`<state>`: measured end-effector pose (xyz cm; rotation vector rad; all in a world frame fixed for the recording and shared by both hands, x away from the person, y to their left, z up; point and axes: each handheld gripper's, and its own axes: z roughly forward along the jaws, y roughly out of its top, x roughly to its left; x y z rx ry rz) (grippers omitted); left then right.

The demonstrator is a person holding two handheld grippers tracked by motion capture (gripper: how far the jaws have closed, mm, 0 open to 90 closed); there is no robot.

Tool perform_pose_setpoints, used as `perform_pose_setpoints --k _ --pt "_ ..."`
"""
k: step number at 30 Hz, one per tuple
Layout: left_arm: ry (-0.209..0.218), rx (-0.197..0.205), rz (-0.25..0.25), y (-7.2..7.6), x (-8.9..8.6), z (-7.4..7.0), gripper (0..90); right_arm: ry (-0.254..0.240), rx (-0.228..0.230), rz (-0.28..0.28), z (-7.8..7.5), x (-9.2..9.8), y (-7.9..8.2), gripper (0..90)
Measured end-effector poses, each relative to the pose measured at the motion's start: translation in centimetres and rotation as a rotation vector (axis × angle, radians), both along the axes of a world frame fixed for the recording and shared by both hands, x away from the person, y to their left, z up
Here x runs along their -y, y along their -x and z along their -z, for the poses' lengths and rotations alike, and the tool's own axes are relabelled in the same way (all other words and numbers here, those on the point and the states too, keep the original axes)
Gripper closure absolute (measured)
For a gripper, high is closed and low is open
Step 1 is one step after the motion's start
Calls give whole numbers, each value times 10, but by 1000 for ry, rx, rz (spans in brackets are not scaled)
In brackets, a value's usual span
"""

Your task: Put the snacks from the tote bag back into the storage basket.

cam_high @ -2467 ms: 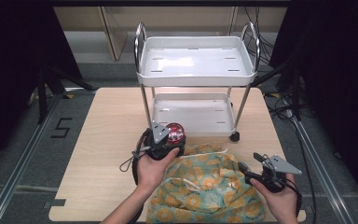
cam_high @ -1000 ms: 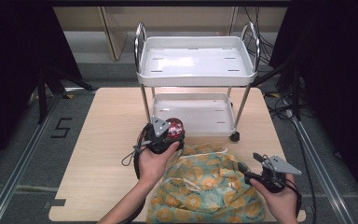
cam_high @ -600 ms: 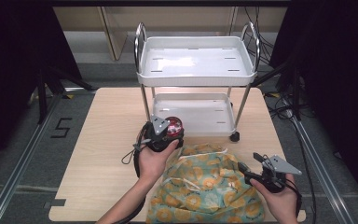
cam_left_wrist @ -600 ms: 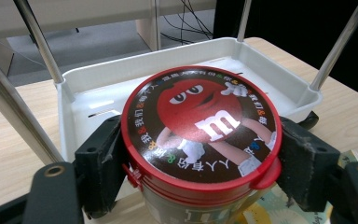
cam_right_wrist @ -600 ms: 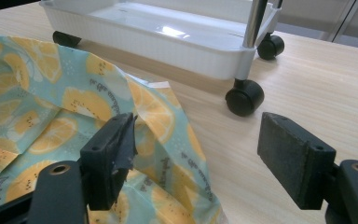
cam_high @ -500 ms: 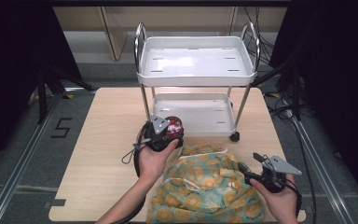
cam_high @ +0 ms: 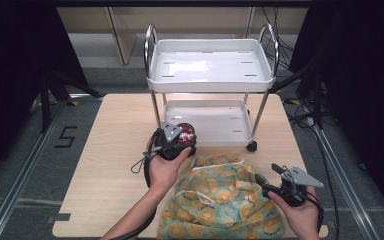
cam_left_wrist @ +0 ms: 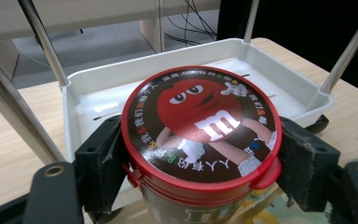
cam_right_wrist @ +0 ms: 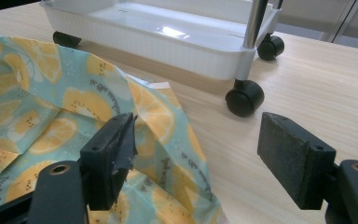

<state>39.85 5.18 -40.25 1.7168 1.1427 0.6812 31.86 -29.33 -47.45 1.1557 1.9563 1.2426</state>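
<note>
Wooden table point(cam_high: 110, 150), left gripper point(cam_left_wrist: 200, 154) clamping candy tub point(cam_left_wrist: 200, 135)

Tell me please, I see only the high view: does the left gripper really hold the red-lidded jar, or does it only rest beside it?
Observer: It holds it. In the left gripper view both jaws of the left gripper press on the sides of the jar, just under the red lid.
Operator: What is printed on the lid?
Observer: A red cartoon candy character with a white letter m, ringed by small coloured characters.
Operator: And the right gripper, does it pinch the bag?
Observer: No. In the right gripper view the right gripper has its jaws open; one jaw lies against the orange-print cloth bag, the other stands clear over the table.
Operator: What is ahead of the right gripper?
Observer: The black caster of the white cart.
</note>
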Motion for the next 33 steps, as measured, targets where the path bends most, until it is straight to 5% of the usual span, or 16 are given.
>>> perform_pose_setpoints --k 2,17,33 --pt "-2 3 4 -1 0 0 255 42 34 -18 1 3 -3 285" --pt "5 -8 -4 -7 1 1 255 0 -1 -2 1 -1 0 286" --pt "2 -3 -24 -13 0 2 255 17 10 -8 1 1 -1 286"
